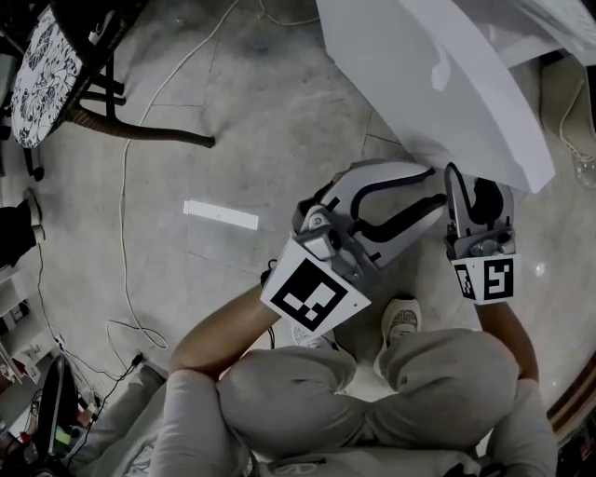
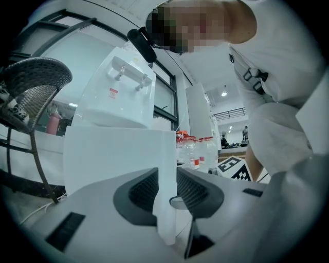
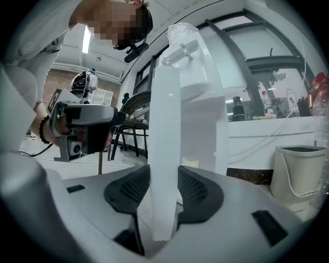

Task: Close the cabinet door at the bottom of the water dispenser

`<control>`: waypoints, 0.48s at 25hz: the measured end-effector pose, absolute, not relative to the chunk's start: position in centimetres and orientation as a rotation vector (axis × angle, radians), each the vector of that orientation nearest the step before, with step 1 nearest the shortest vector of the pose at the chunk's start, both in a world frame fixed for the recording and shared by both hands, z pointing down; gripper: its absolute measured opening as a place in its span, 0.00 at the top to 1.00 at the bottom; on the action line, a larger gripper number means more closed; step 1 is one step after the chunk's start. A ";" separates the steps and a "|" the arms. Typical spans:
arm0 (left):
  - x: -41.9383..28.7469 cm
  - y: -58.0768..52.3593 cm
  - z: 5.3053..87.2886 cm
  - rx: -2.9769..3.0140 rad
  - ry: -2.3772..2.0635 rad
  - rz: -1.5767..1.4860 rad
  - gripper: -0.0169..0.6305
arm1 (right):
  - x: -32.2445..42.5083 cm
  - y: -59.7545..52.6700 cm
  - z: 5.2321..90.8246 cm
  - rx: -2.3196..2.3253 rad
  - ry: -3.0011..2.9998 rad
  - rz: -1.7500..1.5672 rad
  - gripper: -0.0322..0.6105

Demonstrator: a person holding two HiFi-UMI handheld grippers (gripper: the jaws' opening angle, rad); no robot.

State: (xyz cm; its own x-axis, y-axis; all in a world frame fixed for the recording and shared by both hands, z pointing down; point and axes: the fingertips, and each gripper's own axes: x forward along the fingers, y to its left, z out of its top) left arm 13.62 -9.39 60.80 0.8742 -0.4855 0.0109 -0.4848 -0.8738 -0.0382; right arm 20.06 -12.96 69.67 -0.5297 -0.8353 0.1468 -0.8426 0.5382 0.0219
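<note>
The white cabinet door (image 1: 438,84) swings out from the water dispenser (image 1: 540,28) over the marble floor. In the head view both grippers meet at its near edge. My left gripper (image 1: 433,186) reaches in from the left, and my right gripper (image 1: 477,186) stands just beside it. The left gripper view has the door's thin edge (image 2: 165,169) running between the two dark pads of the left gripper (image 2: 165,192), which press on it. My right gripper (image 3: 163,192) clamps the door edge (image 3: 164,144) the same way, with the dispenser body (image 3: 205,113) behind it.
A chair with a patterned cushion (image 1: 47,65) stands at the far left, and a thin cable (image 1: 126,233) loops across the floor. A white bucket (image 3: 298,172) sits right of the dispenser. Bottles (image 2: 195,149) stand behind the door. The person's knees and a shoe (image 1: 400,326) are below the grippers.
</note>
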 end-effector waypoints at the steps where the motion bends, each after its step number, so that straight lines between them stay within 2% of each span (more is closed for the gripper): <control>1: 13.7 -9.8 60.8 -3.006 0.797 -0.036 0.81 | 20.2 -13.1 69.6 1.449 -2.626 0.074 0.68; 12: 14.6 -13.4 61.9 -2.926 0.960 -0.137 0.90 | 22.1 -15.1 69.5 1.515 -2.584 0.049 0.68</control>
State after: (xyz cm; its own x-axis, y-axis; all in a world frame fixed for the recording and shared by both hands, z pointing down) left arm 14.58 -13.37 61.92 0.8021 -0.5936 0.0657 -0.5883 -0.8043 -0.0835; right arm 22.10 -15.07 69.46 -0.4809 -0.8653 0.1417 -0.8700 0.4910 0.0455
